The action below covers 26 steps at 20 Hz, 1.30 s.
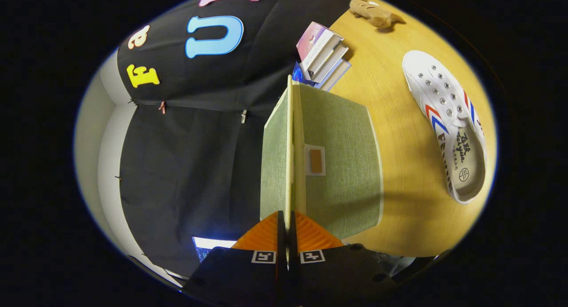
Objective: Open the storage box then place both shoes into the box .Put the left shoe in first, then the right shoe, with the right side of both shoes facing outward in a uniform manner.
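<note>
I have the claw [286, 218] pinching the thin edge of the storage box's lid [289, 156], its two orange fingers [264, 236] pressed together on either side of that pale panel, which stands edge-on straight ahead of them. The green fabric-covered storage box [341, 165] sits on the wooden counter [399, 218] just beyond the fingers, with a small label pocket [315, 159] on the face beside the lid. I judge the lid a light, stiff board wrapped in cloth; it should swing easily, but the weave may slip under smooth pads, so a hold near the free edge, as now, seems right. I cannot see inside the box, so its contents stay unknown to me. One white canvas shoe [448, 120] with red and blue stripes lies on the counter well apart from the box; soft and light, I would grip it at the heel collar. A stack of books [321, 54] and a plush toy [372, 12] sit farther back.
</note>
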Available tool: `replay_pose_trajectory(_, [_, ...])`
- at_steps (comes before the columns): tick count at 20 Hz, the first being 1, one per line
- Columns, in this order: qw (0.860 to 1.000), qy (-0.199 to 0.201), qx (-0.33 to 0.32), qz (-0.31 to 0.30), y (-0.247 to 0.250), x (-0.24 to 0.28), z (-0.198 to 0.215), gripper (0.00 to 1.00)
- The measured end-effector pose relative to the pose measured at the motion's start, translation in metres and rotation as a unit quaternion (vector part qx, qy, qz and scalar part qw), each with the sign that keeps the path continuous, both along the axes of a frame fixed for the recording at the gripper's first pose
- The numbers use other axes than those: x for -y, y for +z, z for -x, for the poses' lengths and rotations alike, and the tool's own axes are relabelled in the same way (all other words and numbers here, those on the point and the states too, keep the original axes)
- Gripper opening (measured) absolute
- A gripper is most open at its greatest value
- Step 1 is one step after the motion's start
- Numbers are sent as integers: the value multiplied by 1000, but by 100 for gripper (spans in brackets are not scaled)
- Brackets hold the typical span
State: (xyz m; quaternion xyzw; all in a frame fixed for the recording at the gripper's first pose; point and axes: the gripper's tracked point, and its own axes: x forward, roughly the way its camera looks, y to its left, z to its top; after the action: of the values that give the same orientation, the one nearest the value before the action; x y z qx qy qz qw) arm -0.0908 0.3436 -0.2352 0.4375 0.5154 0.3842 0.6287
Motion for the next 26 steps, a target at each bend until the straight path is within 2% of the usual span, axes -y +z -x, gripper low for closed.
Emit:
replay_pose_trajectory(8, [999,12,17,35,53,-16,-6,5])
replay_pose_trajectory(12, [995,32,66,68,88,-43,-8,5])
replay_pose_trajectory(21, [993,64,93,31,172,-156,5,5])
replay_pose_trajectory(26, [988,82,124,43,173,-237,23,5])
